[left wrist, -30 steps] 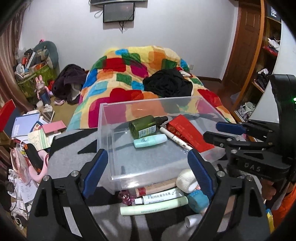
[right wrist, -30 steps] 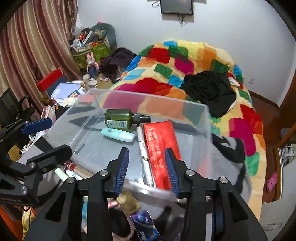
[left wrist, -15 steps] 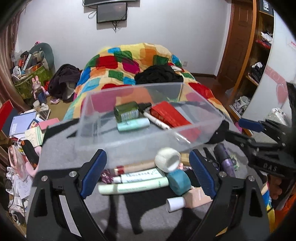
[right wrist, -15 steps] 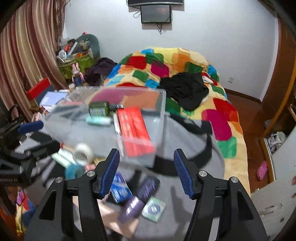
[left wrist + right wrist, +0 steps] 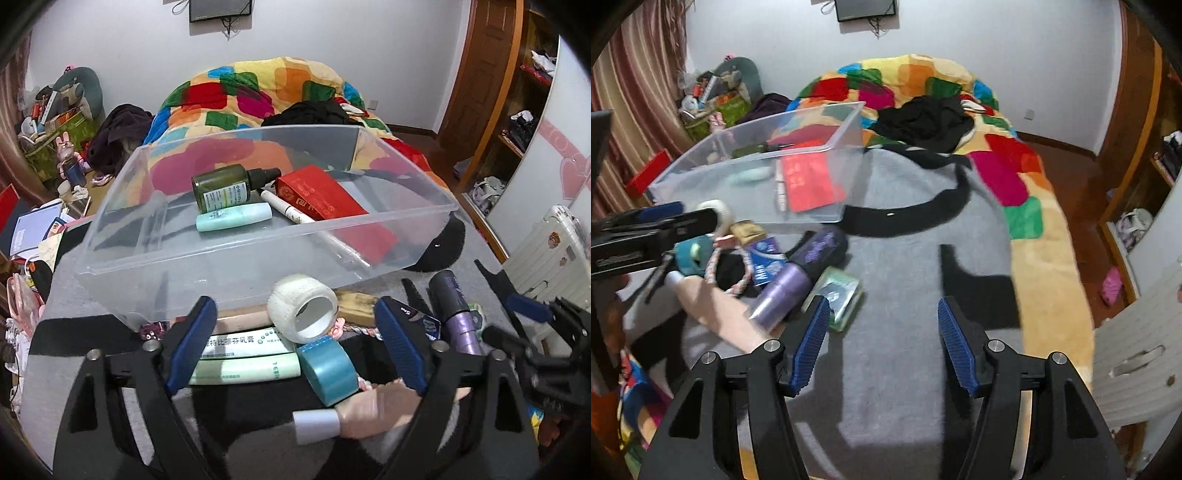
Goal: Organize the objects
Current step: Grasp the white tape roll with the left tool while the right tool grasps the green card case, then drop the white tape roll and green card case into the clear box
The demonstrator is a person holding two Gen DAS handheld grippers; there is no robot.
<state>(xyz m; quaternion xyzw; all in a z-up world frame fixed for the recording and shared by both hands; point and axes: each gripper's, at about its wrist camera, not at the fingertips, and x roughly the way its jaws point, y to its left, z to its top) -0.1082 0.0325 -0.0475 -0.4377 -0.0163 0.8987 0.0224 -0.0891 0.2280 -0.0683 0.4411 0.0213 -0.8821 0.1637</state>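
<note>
Broadly, bed (image 5: pixel 1027 184): carries a patchwork quilt in many colours, with a grey-and-black blanket (image 5: pixel 908 266) spread over its near end.
Blanket: bears the bin and the loose clutter.
Clear plastic bin (image 5: pixel 122 236): stands on the blanket, beyond the loose things, in both views.
Bin contents: a flat red box (image 5: pixel 321 192), a dark green spray bottle (image 5: pixel 221 188) lying on its side, a pale mint tube (image 5: pixel 232 218) just in front of the bottle, and a white pen (image 5: pixel 291 212) slanting between tube and box.
Loose pile: lies against the bin's near wall.
Pale green tube (image 5: pixel 243 369): flat on the blanket, a white printed tube (image 5: pixel 243 343) just behind it.
White tape roll (image 5: pixel 303 310): tilted on edge, leaning by a teal tape roll (image 5: pixel 327 369).
Purple bottle (image 5: pixel 456 314): lies to the right of the rolls, beside a blue packet (image 5: pixel 424 323).
Left gripper (image 5: pixel 295 350): jaws apart and closing, the two tape rolls and tube ends lying between the pads, nothing pressed.
Right gripper (image 5: pixel 882 347): jaws apart and opening over bare grey blanket, nothing between them; a small green-framed packet (image 5: pixel 842 295) lies just beside its left pad.
Motion blur: softens the right wrist view.
</note>
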